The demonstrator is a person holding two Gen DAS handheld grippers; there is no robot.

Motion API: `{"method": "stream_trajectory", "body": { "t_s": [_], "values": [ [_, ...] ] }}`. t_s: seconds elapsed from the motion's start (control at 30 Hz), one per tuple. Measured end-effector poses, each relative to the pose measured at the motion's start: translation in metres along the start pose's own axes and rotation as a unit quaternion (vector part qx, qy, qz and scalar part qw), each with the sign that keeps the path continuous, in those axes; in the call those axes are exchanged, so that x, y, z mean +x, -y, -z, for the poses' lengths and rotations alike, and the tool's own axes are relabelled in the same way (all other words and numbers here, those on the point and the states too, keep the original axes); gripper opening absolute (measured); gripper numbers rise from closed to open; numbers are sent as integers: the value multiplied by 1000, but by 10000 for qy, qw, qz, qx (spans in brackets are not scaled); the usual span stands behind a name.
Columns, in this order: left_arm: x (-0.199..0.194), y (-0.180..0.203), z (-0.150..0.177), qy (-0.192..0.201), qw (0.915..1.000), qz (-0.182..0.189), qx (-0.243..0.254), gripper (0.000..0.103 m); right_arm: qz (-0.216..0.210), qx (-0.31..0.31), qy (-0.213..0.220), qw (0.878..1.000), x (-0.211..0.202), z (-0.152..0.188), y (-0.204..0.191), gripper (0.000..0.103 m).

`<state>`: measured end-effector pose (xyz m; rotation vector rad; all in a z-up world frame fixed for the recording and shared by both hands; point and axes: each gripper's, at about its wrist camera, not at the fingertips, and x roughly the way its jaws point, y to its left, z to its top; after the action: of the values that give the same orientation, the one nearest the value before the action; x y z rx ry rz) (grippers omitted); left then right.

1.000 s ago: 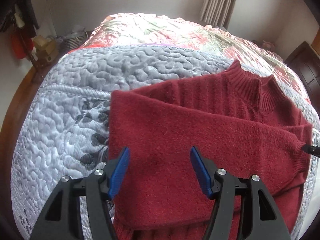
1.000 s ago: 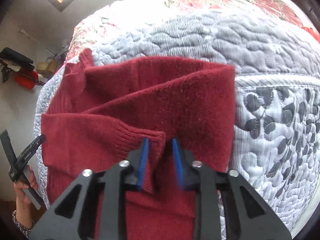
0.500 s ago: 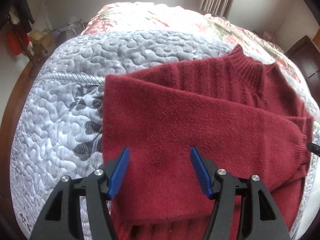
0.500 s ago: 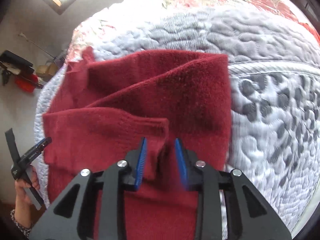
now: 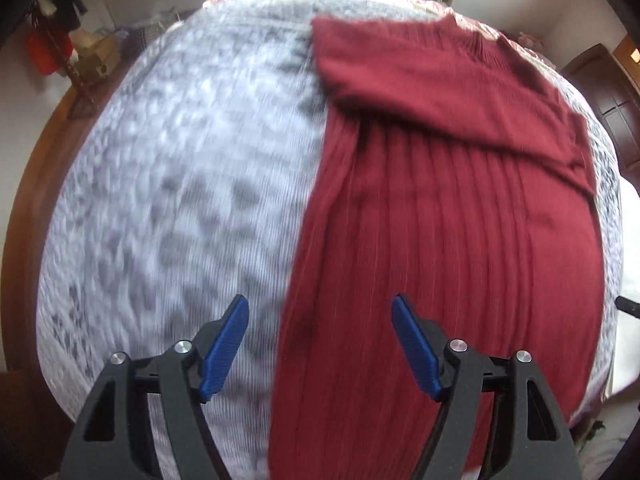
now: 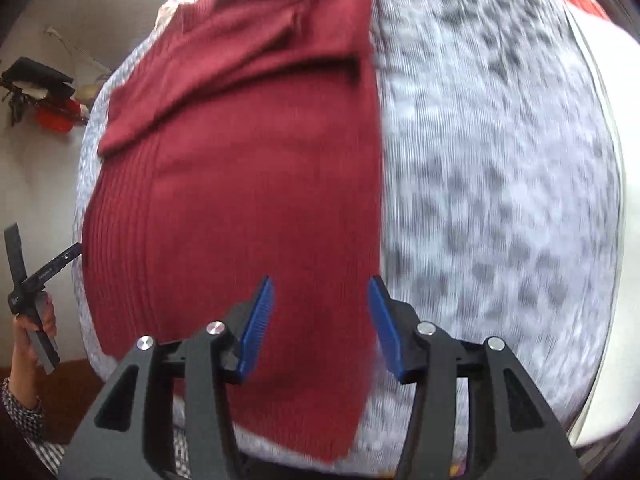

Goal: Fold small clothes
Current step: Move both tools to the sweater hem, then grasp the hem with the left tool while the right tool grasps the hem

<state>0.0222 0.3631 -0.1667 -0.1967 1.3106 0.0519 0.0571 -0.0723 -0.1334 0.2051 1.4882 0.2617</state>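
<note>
Nearest us, our left gripper (image 5: 320, 344) and right gripper (image 6: 320, 320) both hang spread and empty over the hem end of the red sweater (image 5: 440, 220). It lies on the quilt (image 5: 180, 200), sleeves crossed at its far end. We judge a careless grab could drag those sleeves loose.

One red sweater (image 5: 440, 220), one quilt (image 5: 180, 180), two tools.

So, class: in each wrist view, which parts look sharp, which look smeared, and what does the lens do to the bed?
Left wrist view: tongs sharp, quilt streaked with motion blur, sweater softer. Right wrist view: tongs crisp, quilt smeared; the fisheye bulges the bed in both.
</note>
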Motion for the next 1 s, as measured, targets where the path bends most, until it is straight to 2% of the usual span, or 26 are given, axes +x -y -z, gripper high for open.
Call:
{"method": "stream_trajectory", "body": {
  "t_s": [0.07,0.13,0.23,0.3,0.43,0.53,0.67,0.83,0.87,0.93,1.0],
  "values": [
    [-2,-8,25,-191,9998,-23,-106,74,-27,49,-183,9998,3,29,2,49],
    [-3,-12,50,-348,9992,102,-191,74,-57,130,-304,9994,4,53,7,50],
    [-1,-13,74,-459,9989,82,-97,74,-106,287,-428,9986,9,77,15,50],
    [1,-13,85,-513,9986,70,-111,74,-103,337,-507,9981,14,84,20,50],
    [11,-8,103,-717,9961,413,-302,74,-157,303,-679,9971,24,101,28,50],
    [17,-6,113,-725,9966,328,-225,74,-167,279,-666,9972,30,110,28,52],
    [19,0,126,-732,9965,354,-168,74,-396,334,-628,9967,35,116,23,52],
    [24,1,137,-802,9935,701,-407,73,-540,275,-702,9957,46,116,10,52],
    [25,-3,142,-828,9925,786,-448,72,-555,266,-711,9956,48,116,9,52],
    [24,-10,146,-890,9896,1000,-529,57,-690,243,-723,9947,49,117,3,44],
    [26,-19,152,-965,9863,1205,-585,49,-700,126,-743,9947,52,115,-4,40]
  ]
}}
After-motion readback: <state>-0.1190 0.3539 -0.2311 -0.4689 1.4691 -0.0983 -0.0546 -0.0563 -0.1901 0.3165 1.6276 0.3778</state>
